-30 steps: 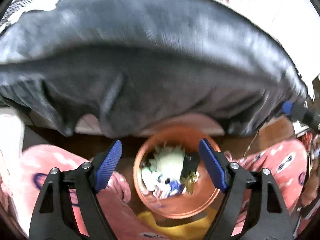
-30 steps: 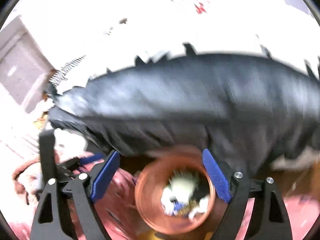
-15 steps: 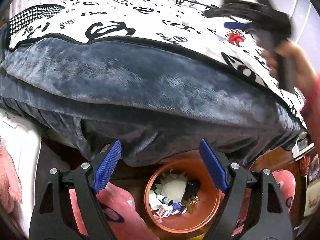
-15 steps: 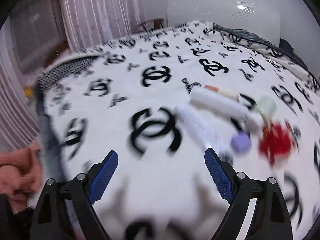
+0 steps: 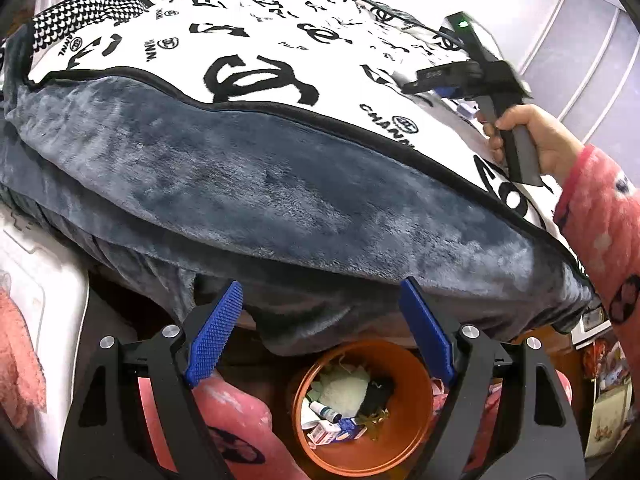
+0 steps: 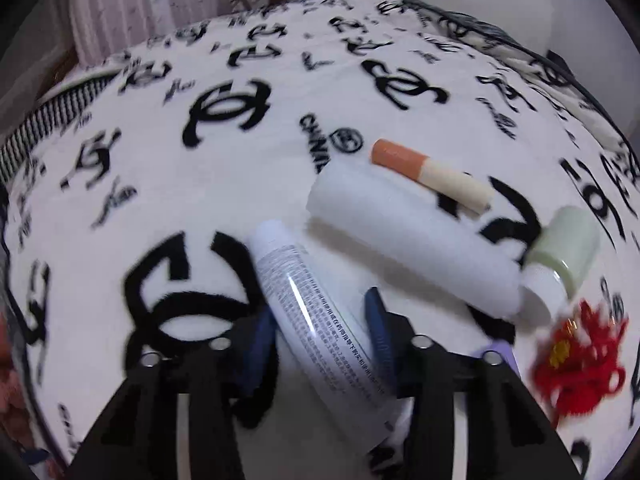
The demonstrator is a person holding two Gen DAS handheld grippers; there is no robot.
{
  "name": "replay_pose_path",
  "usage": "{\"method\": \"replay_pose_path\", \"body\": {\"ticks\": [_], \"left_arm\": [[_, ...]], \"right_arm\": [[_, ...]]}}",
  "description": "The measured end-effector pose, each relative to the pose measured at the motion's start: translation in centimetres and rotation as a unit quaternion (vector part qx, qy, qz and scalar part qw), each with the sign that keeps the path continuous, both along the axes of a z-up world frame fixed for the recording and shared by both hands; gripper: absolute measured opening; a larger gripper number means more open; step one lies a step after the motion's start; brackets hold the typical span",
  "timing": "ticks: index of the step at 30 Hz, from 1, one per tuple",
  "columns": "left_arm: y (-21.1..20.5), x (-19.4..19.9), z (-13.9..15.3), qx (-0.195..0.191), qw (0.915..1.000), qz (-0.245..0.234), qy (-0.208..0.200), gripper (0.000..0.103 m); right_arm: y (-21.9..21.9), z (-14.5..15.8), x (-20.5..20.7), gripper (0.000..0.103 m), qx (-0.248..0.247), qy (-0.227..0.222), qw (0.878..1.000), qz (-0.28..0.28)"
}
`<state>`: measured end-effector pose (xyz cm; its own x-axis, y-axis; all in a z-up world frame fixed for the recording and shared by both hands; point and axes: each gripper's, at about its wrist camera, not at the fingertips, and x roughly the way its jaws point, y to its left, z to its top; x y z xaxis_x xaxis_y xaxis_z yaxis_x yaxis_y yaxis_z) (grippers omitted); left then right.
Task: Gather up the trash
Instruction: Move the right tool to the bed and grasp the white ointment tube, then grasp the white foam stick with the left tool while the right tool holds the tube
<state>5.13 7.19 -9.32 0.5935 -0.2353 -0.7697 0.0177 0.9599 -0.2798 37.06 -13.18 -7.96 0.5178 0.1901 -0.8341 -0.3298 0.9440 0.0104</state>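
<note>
While the left gripper (image 5: 320,336) hangs with its jaws wide and empty above the orange bin (image 5: 362,408), probably waiting over the drop spot, the right gripper (image 6: 320,328) has its blue pads narrowed around a white tube (image 6: 316,320) on the patterned blanket (image 6: 160,184), though blur hides whether they grip it. At 1 to 3 o'clock from that tube I count one white roll (image 6: 412,236), one orange-tipped stick (image 6: 428,178), one pale green bottle (image 6: 564,248) and one red tangle (image 6: 580,360).
</note>
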Motion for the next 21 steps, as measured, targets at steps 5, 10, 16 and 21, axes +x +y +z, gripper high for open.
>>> {"method": "replay_pose_path", "body": {"ticks": [5, 10, 16, 21], "left_arm": [[0.2, -0.6, 0.6, 0.009, 0.9999, 0.004, -0.005, 0.079], [0.0, -0.8, 1.4, 0.016, 0.9998, 0.007, -0.011, 0.078], [-3.9, 2.4, 4.6, 0.101, 0.9917, -0.057, -0.055, 0.078], [-9.1, 9.3, 8.5, 0.190, 0.9646, -0.137, -0.121, 0.079]], "right_arm": [[-2.0, 2.2, -3.1, 0.028, 0.073, -0.021, 0.997, -0.027], [-5.6, 6.0, -9.5, 0.027, 0.188, -0.050, 0.981, -0.020], [-10.3, 8.9, -19.4, 0.027, 0.270, -0.098, 0.958, 0.007], [-14.4, 9.1, -25.4, 0.027, 0.297, -0.115, 0.948, 0.006]]}}
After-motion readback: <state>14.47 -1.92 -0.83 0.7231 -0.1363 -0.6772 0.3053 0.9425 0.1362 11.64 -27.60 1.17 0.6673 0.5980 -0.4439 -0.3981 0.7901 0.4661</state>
